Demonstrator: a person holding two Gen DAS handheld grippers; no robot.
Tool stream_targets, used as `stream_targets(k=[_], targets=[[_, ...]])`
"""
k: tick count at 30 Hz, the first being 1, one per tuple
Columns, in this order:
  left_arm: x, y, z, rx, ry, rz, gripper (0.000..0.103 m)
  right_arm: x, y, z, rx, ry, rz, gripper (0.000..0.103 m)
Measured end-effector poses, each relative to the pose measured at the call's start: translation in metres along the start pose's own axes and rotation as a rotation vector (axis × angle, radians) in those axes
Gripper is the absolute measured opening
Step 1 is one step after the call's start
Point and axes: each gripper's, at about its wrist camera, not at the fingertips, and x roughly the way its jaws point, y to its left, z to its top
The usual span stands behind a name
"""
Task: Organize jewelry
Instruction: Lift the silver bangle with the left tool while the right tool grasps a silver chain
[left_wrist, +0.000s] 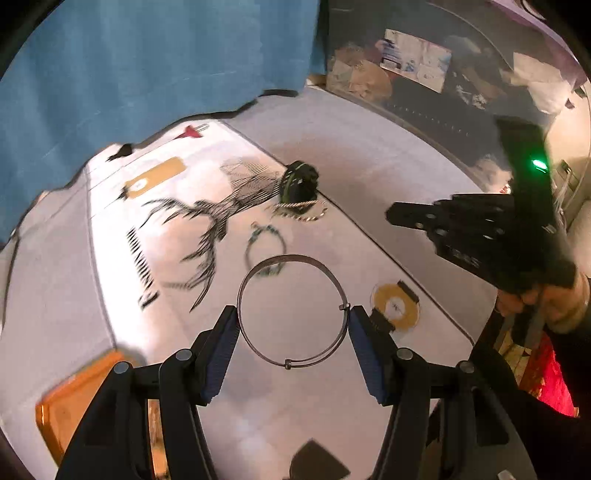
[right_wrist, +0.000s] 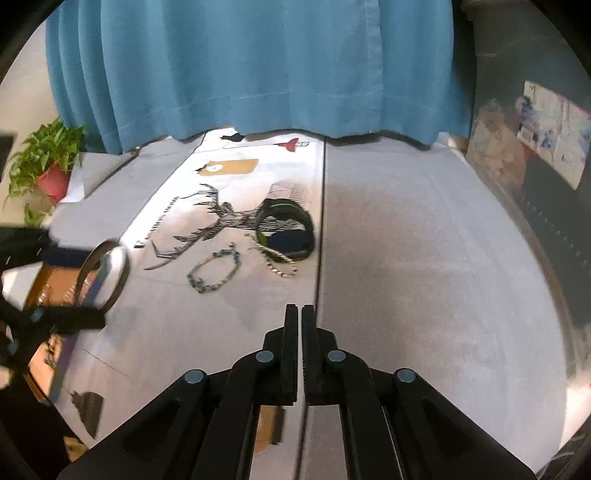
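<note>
Two grippers are working above a pale grey tabletop (right_wrist: 424, 258). Nearest in the left wrist view, the left gripper (left_wrist: 293, 325) is clamping a thin metal bangle (left_wrist: 291, 310) across its width, both blue pads (left_wrist: 221, 354) pressing on the ring's outer sides, the bangle lifted clear of the surface. At that view's lower left an orange tray (left_wrist: 70, 402) is showing its edge, just beside the gripper's frame. The right gripper (right_wrist: 300, 314) is hanging with its jaws pressed together and nothing between them, over the seam where a printed white sheet (right_wrist: 177, 332) is meeting bare table; to its right the grey surface is lying open as far as the curved table edge. Further out, a turquoise bead bracelet (right_wrist: 214, 269) is lying flat on the sheet, apart from a twisted chain bracelet (right_wrist: 275, 260), which is touching a black band with a green stripe (right_wrist: 286, 229). A blue curtain (right_wrist: 258, 66) is closing the far edge, a potted plant (right_wrist: 48, 162) standing at far left.
</note>
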Motion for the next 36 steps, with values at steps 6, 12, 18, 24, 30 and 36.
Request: stream_targets(k=[6,12,18,24,30,36], targets=[[-0.004,0.021,-0.010,-0.046,0.005,0.061,0.057,0.042,0.003,0.007,-0.016,0.031,-0.040,0.048],[0.024,0.045,-0.005,-0.090,0.045,0.061,0.057,0.089,-0.002,0.025,-0.015,0.052,-0.014,0.048],[0.036,0.040,-0.003,-0.066,0.041,0.042,0.057,0.082,0.004,0.021,-0.001,0.040,0.045,0.004],[-0.007,0.019,-0.026,-0.092,0.002,0.063,0.057,0.006,0.027,-0.007,0.002,-0.024,0.051,0.004],[-0.085,-0.010,-0.073,-0.149,-0.069,0.086,0.057,-0.076,0.053,-0.044,-0.006,-0.056,-0.021,0.004],[-0.154,-0.039,-0.139,-0.198,-0.136,0.150,0.057,-0.151,0.088,-0.092,-0.045,-0.076,-0.036,0.004]])
